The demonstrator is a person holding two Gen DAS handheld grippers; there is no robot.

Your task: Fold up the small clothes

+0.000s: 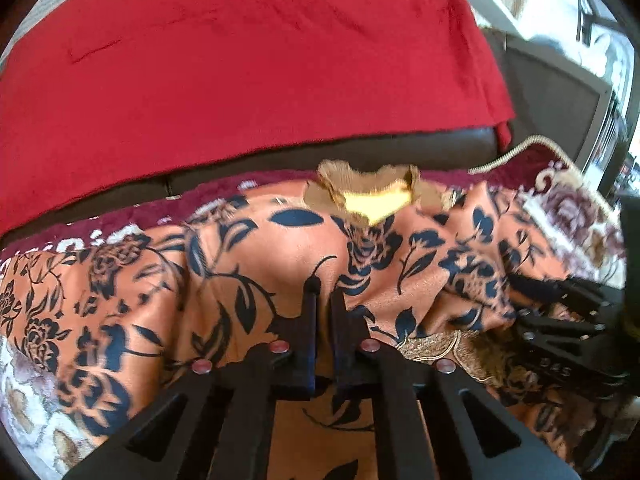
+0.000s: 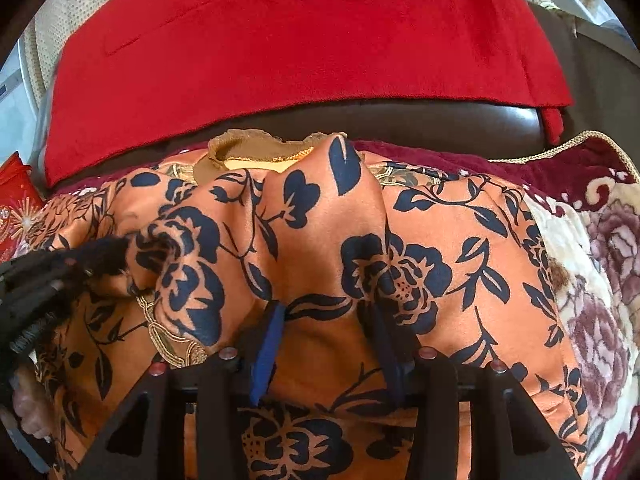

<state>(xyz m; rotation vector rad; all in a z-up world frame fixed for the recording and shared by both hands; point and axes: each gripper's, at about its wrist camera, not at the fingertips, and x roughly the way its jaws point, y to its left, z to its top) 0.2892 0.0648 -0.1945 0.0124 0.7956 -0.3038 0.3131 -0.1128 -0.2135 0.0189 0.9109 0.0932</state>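
Satiny orange floral garment (image 1: 256, 264), rumpled folds, plush blanket (image 2: 592, 248)

I read one marking only: raised characters, roughly "D4S", on the right gripper (image 1: 568, 320) body at the edge of my left wrist view, blurred. A red packet (image 2: 16, 208) in my right view carried print I couldn't make out.

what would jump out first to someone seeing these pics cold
The orange garment with its dark blue flowers fills the middle of both views, bunched into folds on a floral blanket. Behind it, a red cloth hangs over the dark sofa back. The left gripper has its jaws nearly together on a fold, while the right gripper stands open.
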